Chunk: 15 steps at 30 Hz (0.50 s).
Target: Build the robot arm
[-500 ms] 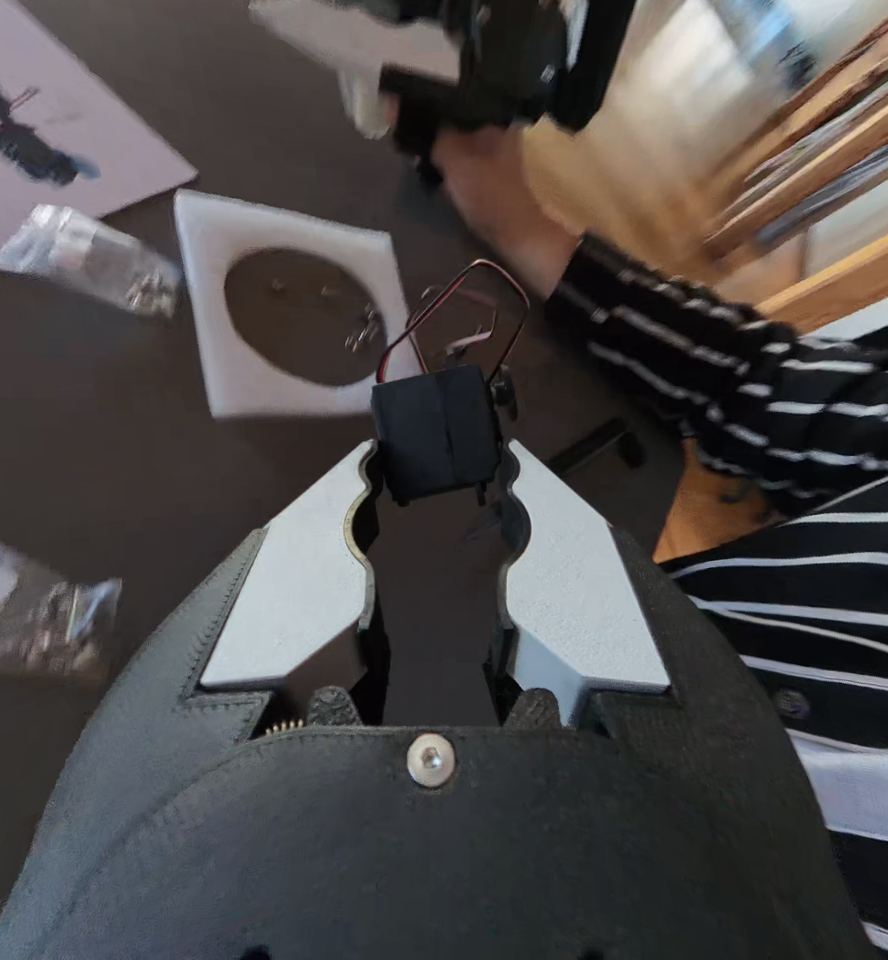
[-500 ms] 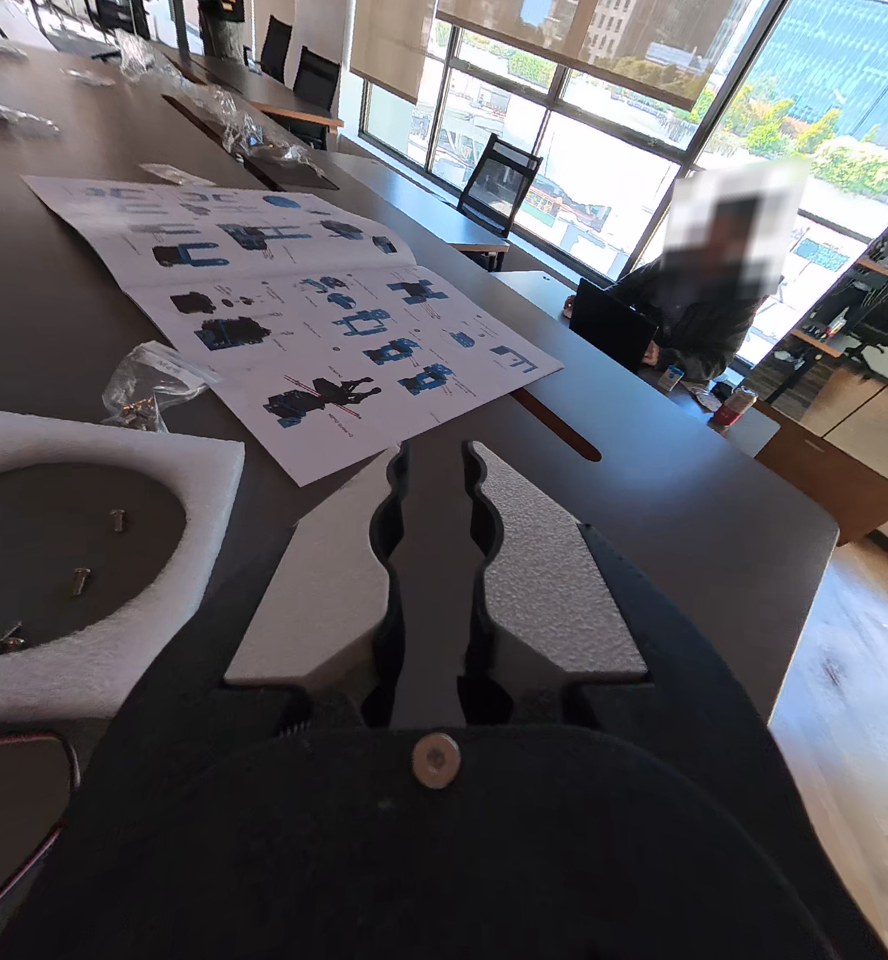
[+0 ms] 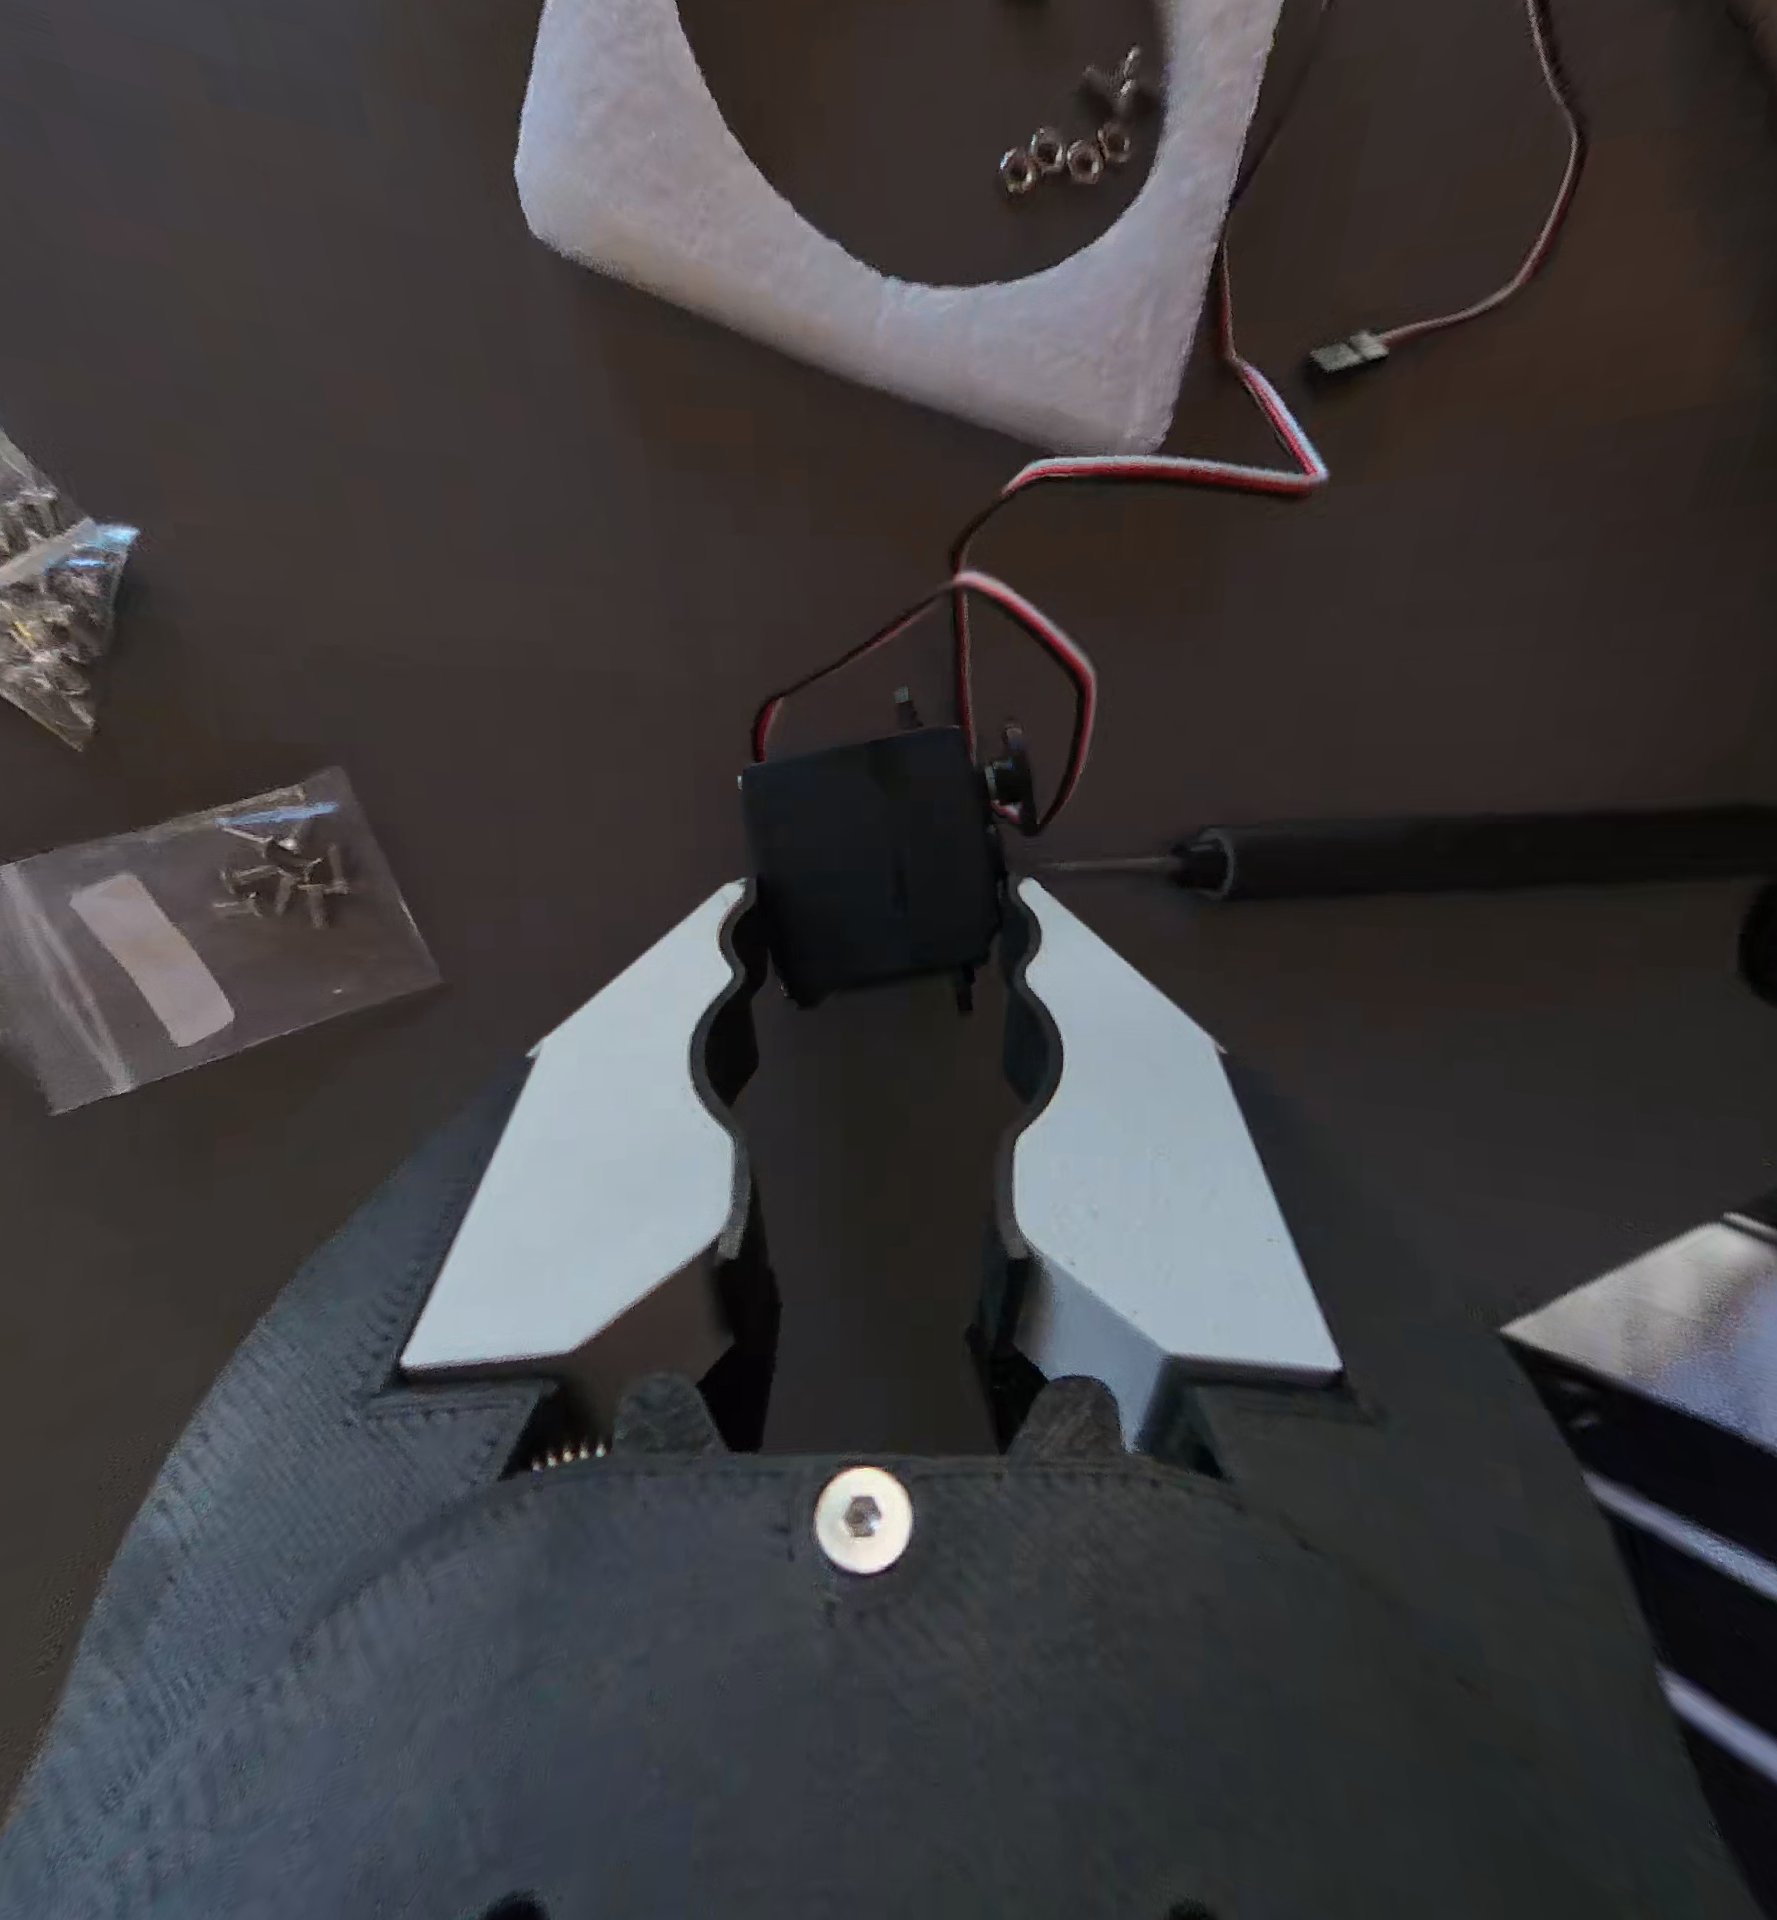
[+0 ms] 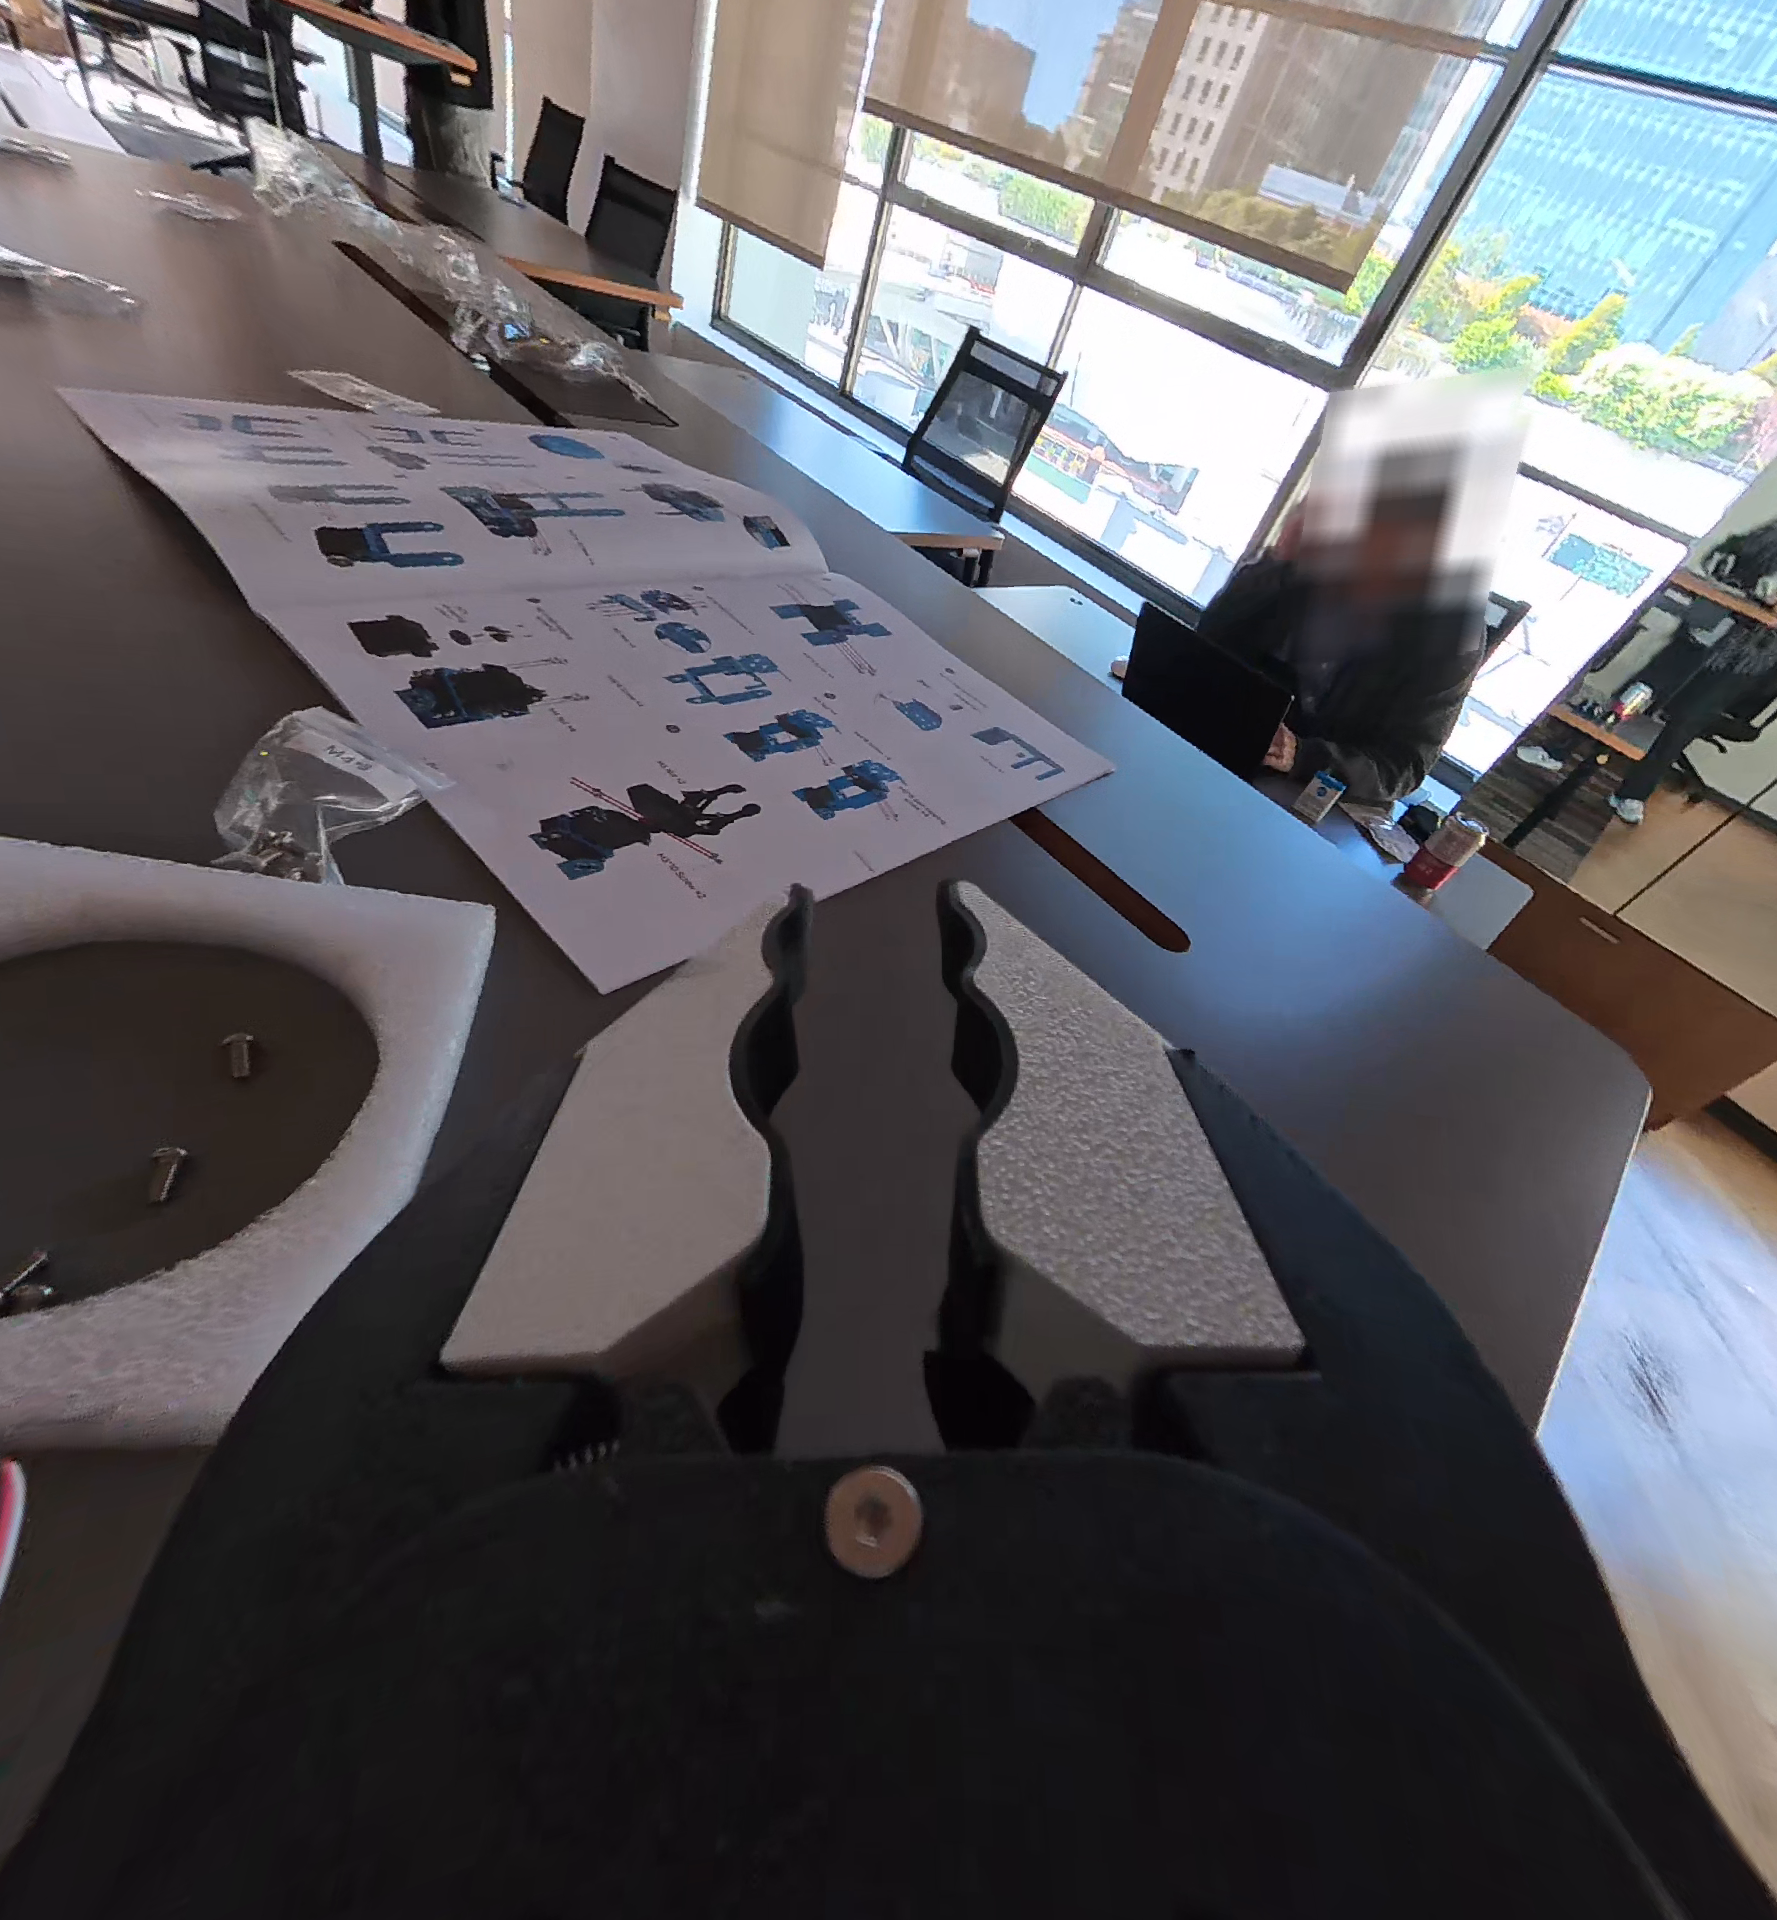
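While the left gripper [image 3: 876, 914] jaws clamp a black motor block [image 3: 868, 857], steady holding suits; the right gripper [image 4: 871, 914] jaws stand slightly apart, empty.

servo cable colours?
The cable is red, white and dark striped, running from the black servo in the left gripper; clearest in left wrist view.

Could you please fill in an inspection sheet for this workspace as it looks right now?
Surface: dark table.
Job's things: black servo block; white foam frame ringing nuts and screws.
Clutter: screw bags, screwdriver, printed sheet.
Grippers: left tool shut on the servo; right tool open, empty.
Cables: servo lead, loose, coiled on the table.
Surroundings: windows, chairs, seated person.
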Tool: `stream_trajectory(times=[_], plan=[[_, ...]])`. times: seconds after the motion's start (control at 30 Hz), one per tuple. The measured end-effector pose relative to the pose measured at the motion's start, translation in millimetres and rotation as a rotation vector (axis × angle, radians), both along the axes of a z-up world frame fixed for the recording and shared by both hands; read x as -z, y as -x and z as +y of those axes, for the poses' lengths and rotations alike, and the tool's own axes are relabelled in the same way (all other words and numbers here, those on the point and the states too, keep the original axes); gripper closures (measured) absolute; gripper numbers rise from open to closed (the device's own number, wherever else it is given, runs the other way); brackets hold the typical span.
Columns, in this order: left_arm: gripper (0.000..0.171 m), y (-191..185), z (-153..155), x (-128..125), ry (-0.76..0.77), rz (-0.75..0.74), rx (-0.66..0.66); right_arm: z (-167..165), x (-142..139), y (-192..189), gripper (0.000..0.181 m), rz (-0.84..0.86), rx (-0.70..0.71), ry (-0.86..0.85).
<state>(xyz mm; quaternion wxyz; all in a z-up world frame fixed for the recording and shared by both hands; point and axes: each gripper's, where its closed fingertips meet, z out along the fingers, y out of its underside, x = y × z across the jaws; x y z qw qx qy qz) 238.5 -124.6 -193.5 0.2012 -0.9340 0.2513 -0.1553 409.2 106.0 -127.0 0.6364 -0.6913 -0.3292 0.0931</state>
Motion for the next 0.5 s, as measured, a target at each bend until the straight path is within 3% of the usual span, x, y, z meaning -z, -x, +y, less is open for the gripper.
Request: stream_trajectory(times=[0.17, 0.23, 0.33, 0.43, 0.5], plan=[[0.127, -6, 10, 3, -0.041, 0.009, -0.096, -10, -1, 10, 0.154, -0.004, -0.072, -0.011], [0.125, -7, 11, 2, -0.044, -0.015, -0.143, -12, 3, 18, 0.151, 0.004, -0.161, 0.041], [0.102, -9, 11, -4, -0.052, -0.084, -0.209, 4, 24, 23, 0.138, -0.041, -0.265, 0.224], [0.104, 6, 17, -20, -0.176, -0.07, -0.253, 29, 42, 12, 0.137, -0.012, -0.304, 0.484], [0.108, 9, 24, -35, -0.241, -0.113, -0.296, 50, 41, 8, 0.135, 0.163, -0.294, 0.714]])
